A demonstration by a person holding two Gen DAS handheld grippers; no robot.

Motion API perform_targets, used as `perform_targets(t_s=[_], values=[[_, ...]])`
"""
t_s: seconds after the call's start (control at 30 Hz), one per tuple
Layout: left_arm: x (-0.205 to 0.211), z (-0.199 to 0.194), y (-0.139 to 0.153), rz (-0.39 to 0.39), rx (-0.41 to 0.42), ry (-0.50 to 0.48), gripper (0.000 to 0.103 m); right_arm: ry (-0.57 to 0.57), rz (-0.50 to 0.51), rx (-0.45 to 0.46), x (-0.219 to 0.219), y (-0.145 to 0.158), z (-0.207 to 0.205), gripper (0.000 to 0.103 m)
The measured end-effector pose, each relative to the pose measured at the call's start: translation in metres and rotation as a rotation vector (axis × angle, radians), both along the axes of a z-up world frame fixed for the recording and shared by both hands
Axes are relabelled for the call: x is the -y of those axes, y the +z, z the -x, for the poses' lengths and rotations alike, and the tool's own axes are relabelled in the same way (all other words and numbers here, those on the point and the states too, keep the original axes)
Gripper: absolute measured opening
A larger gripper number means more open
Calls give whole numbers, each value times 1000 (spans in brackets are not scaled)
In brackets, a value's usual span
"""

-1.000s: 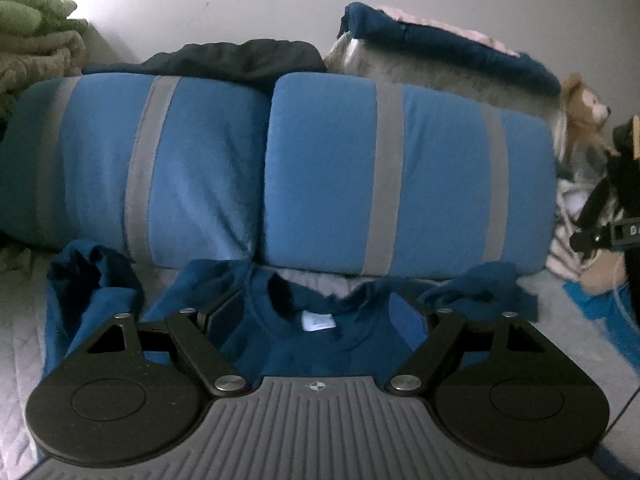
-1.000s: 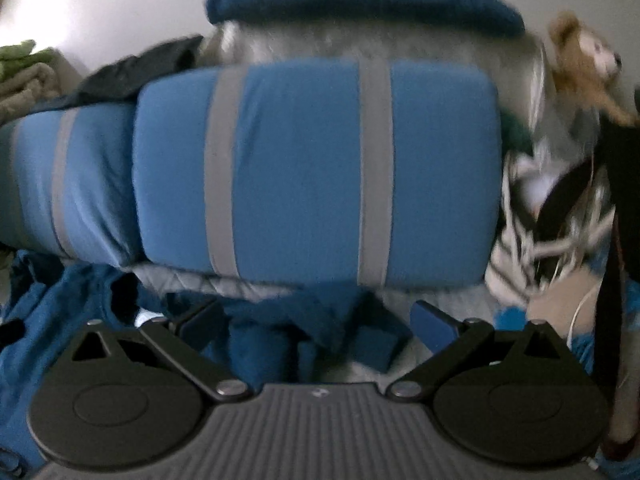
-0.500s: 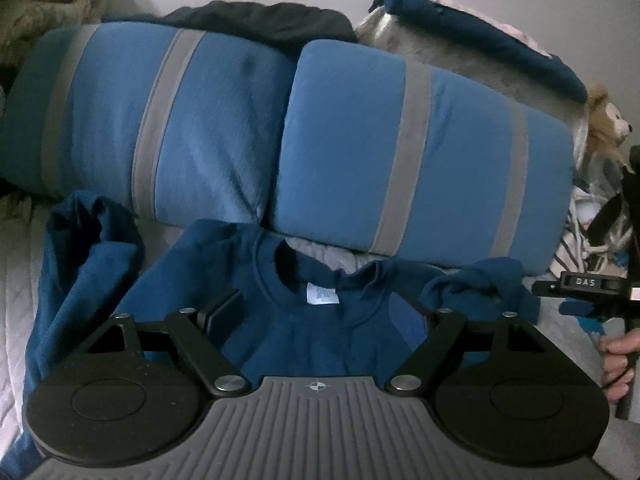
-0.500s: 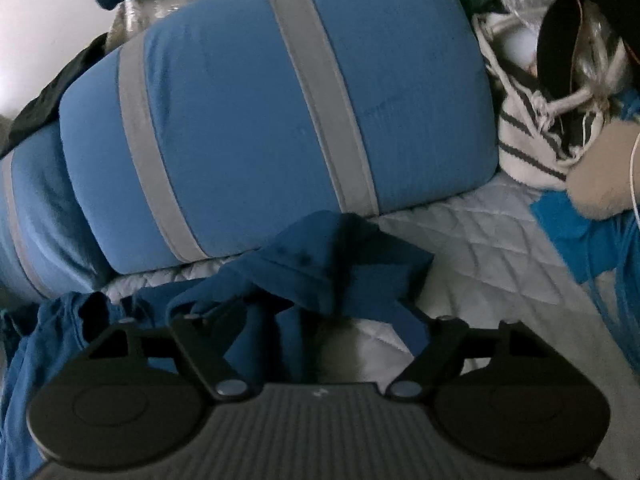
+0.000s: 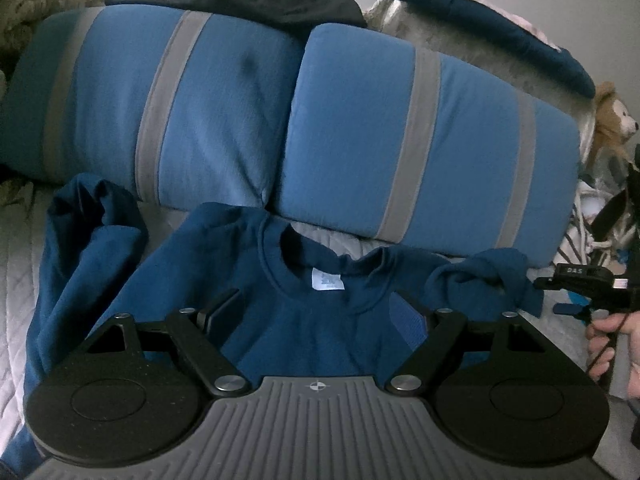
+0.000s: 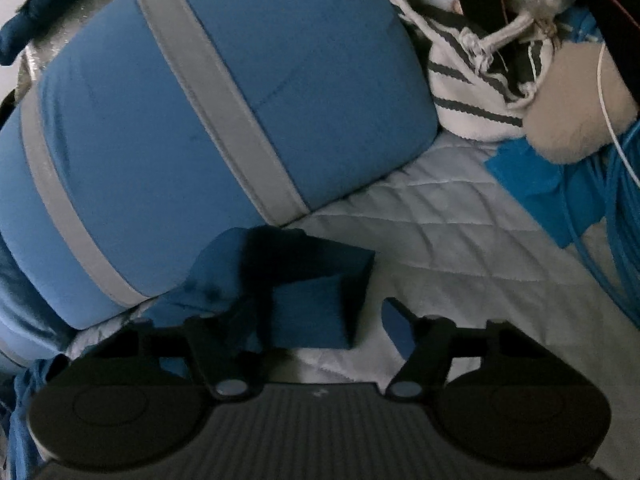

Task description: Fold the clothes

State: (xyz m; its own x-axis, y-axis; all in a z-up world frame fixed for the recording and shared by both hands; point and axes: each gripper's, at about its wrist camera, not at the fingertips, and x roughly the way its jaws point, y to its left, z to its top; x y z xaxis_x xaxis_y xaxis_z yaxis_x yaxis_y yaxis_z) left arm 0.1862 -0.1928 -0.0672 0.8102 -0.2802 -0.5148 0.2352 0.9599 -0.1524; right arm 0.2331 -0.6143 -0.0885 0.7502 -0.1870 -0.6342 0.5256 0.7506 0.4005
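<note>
A dark blue sweatshirt lies flat on the quilted bed, collar and white neck label toward the pillows. Its one sleeve is bunched at the left, the other sleeve crumpled at the right. My left gripper is open above the chest, just below the collar. My right gripper is open over the crumpled right sleeve end, which lies between its fingers. The right gripper also shows at the right edge of the left wrist view, held by a hand.
Two blue pillows with grey stripes stand right behind the sweatshirt. Folded dark clothes lie on top of them. A plush bear, a striped bag and blue cables crowd the right side. White quilted bedding lies beside the sleeve.
The left gripper has risen and pulled back, showing more of the sweatshirt. The right gripper has tilted down and closed in over the crumpled right sleeve.
</note>
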Motion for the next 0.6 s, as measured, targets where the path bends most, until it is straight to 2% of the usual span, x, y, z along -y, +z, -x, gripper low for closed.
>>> perform_targets(t_s=[0.1,0.17,0.2,0.27,0.6], values=[[2,-1,-2,-10,-8,-1,80,5,-12,-11,6,-8,-8,54],[3,-2,-3,-15,-14,-3,80,18,5,-25,8,-8,-9,34],[3,-2,-4,-17,-16,-4,80,28,32,-34,8,-5,-6,20],[3,-3,-5,-20,-20,-4,80,46,84,-54,8,2,0,8],[4,-1,-4,-30,-16,-4,80,140,349,-150,7,37,29,4]])
